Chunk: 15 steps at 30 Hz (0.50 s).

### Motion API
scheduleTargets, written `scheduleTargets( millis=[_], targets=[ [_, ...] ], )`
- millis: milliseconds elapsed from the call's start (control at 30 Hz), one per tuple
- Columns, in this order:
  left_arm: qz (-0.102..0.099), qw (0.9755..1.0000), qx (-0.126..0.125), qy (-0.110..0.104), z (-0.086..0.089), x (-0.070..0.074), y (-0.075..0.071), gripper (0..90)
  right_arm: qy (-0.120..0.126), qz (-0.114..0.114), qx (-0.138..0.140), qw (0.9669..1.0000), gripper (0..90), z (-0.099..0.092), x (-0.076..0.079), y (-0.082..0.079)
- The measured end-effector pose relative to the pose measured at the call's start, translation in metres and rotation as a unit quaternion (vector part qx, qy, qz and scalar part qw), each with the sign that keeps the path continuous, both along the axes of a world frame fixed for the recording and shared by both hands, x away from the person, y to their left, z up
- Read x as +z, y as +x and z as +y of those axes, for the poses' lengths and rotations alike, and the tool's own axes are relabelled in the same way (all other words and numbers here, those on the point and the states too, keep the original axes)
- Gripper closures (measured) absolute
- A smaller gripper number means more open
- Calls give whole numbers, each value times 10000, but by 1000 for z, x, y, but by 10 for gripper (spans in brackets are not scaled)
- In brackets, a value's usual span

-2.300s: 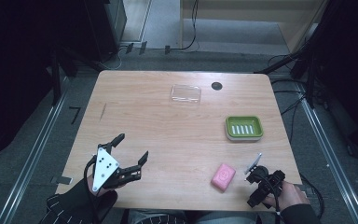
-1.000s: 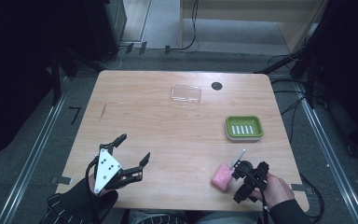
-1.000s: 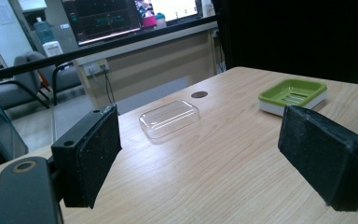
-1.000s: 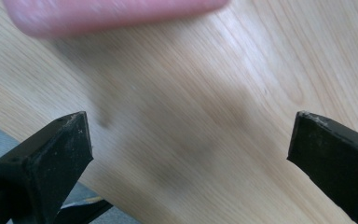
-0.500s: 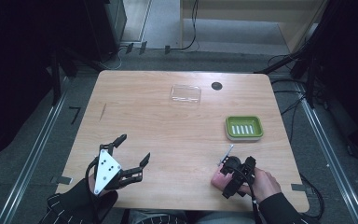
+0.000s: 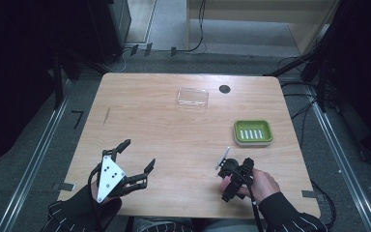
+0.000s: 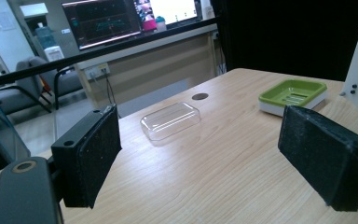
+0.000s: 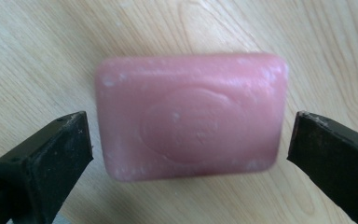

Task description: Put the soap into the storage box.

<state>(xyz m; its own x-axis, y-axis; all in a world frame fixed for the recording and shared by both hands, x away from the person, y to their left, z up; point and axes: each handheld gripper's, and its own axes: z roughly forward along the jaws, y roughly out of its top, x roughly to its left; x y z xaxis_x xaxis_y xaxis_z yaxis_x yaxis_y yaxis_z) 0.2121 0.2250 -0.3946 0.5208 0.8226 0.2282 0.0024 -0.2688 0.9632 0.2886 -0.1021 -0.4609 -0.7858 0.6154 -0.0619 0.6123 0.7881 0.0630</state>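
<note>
Moving in from the bench's right front corner, the right claw [image 6: 233, 180] has slid leftward and now hangs directly over the pink soap bar [image 8: 191, 114], while the left claw [image 6: 134, 164] has kept its place at the near left. Nearest the person, the left claw rests wide open and empty above the bench [image 6: 164, 121]. At the near right, the right claw's jaws stand spread on either side of the soap, just clear of its two short ends and not yet gripping; the bar lies flat on the wood. To take it cleanly, the hand would likely do best to come straight down, keep the bar centred between the jaws, and close gently on the short ends, since soap can slip. Farther back sits the green soap dish [image 6: 253, 132], and beyond it the clear plastic lid [image 6: 192, 96] and a dark round grommet [image 6: 224, 89]. From above, the hand hides most of the soap; the right gripper view lays bare its stamped oval and the gaps at each jaw. The left gripper view adds monitors [image 7: 102, 21] and chairs beyond the bench.
</note>
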Motion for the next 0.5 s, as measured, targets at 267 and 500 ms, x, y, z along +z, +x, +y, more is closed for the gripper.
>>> scheduleTargets(
  millis=[267,500],
  targets=[
    [-9,10000,-25,44,-1,0,-1,136,-8,20,112,9999,4,5,-4,5],
    [-43,10000,-32,51,-1,0,-1,136,31,-14,90,10000,127,3,-3,3]
  ],
)
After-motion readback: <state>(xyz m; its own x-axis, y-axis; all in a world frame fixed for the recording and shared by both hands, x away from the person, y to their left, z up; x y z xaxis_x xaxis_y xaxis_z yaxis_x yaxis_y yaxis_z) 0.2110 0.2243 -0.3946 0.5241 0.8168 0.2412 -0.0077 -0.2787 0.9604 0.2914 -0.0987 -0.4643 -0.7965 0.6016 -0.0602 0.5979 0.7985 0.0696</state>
